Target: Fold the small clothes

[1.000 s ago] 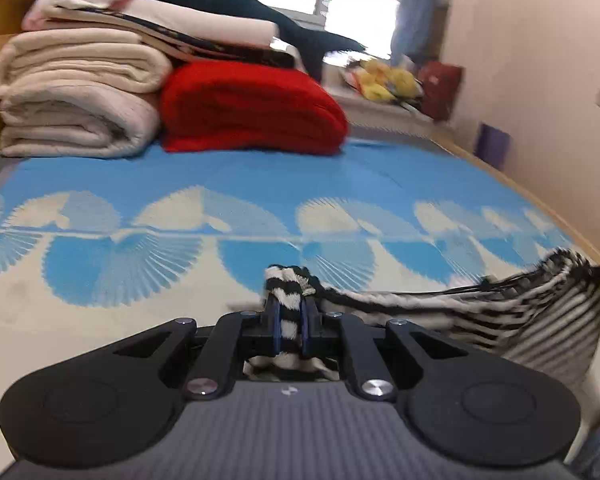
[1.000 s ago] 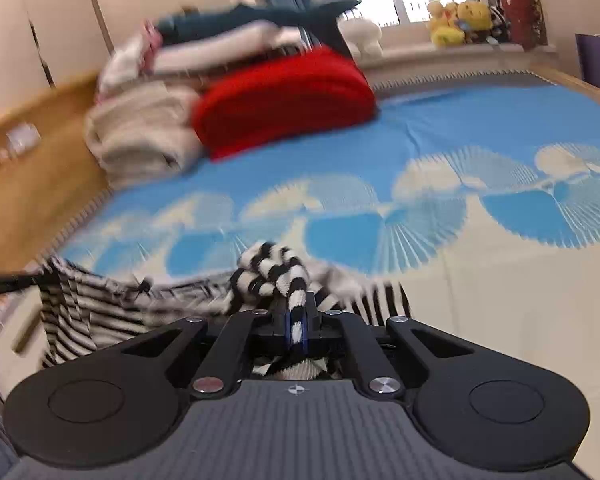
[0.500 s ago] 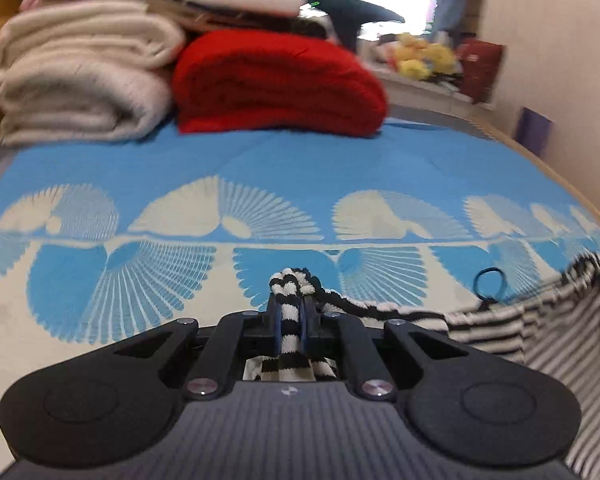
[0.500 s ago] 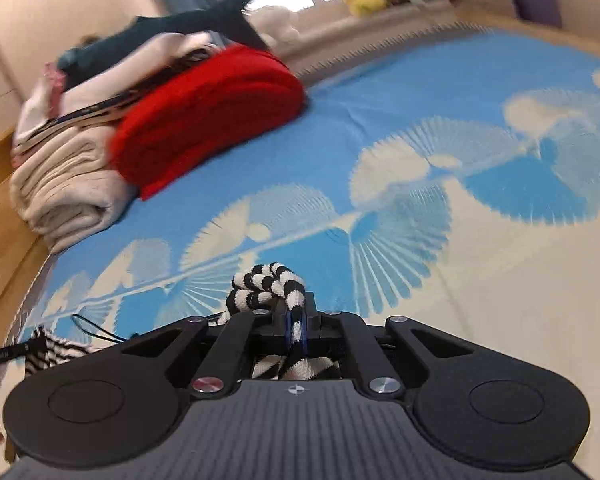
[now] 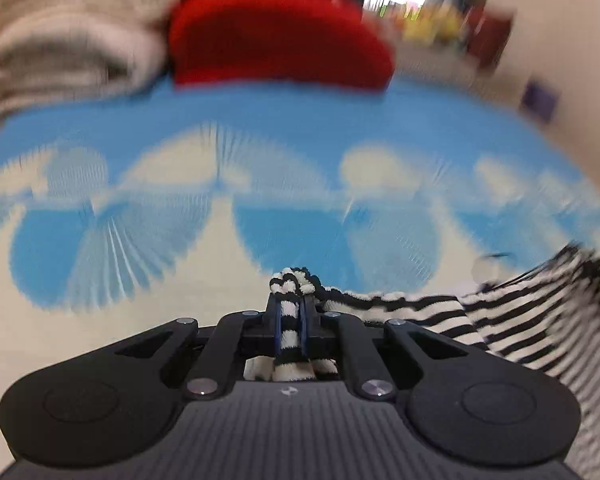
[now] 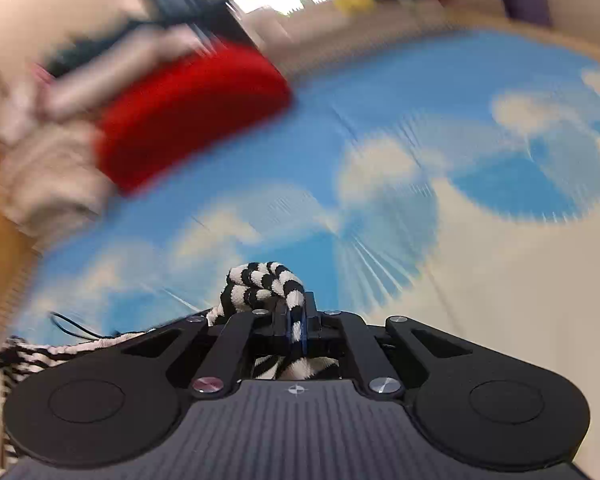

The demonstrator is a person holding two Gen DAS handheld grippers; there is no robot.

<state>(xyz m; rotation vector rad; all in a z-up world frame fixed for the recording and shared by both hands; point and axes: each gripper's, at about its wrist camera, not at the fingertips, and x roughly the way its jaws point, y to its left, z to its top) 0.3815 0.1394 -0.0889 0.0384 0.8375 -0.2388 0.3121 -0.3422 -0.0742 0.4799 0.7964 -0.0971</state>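
One striped garment [image 5: 440, 312] here, black and white, and two grippers on it. The left gripper [image 5: 289, 322] is pinching a bunched corner of it between its blue pads; the log-ish detail you can sort of see is that its jaws have just eased open a touch, but the cloth is clearly clamped between them. The right gripper [image 6: 296, 326] is pressed almost fully together on another bunched corner, a striped wad poking up past the tips.

The garment hangs between the two, just above the sheet [image 5: 300, 128], a blue one with pale fan shapes. From the left view it trails off to the right edge; from the right view it trails off to the lower left. There's a thin black cord [image 6: 70, 326] loop dangling off it too.

At the back: one red blanket [image 5: 276, 36], folded, and one stack of cream blankets [image 5: 68, 40] touching its left side. Some yellow plush stuff by the window, too blurred to count.

Both grippers are tipped forward and down toward the sheet, right one rolled so the scene looks slanted.

Compared with a second ago, both have dropped and moved in toward the blankets: the red one looks much bigger now and the top of the stack is cut off. Everything's smeared with motion blur, which the earlier shots weren't as much.
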